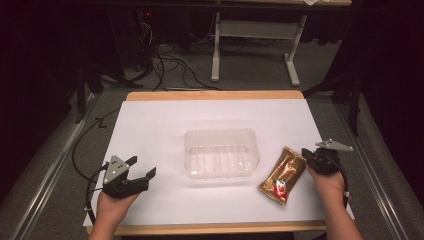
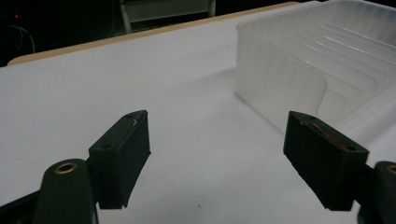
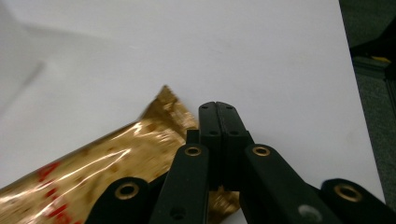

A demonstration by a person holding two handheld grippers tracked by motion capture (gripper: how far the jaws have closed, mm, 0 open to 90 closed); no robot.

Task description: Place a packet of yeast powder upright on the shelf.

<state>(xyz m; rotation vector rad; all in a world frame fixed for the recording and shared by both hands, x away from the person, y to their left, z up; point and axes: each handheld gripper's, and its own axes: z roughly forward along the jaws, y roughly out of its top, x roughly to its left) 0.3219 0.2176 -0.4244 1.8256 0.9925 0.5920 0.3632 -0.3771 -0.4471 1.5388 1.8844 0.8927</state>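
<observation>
Right hand-held gripper has its jaws fully closed together, tip just beside the upper end of the golden snack packet, which lies flat on the white bench. Left of it stands a clear plastic tray. Left hand-held gripper is open, holding nothing.

Beside the clear tray, whose far end the picture's edge cuts off, the gold packet's red print is blurred, its near end hidden under the right gripper.
</observation>
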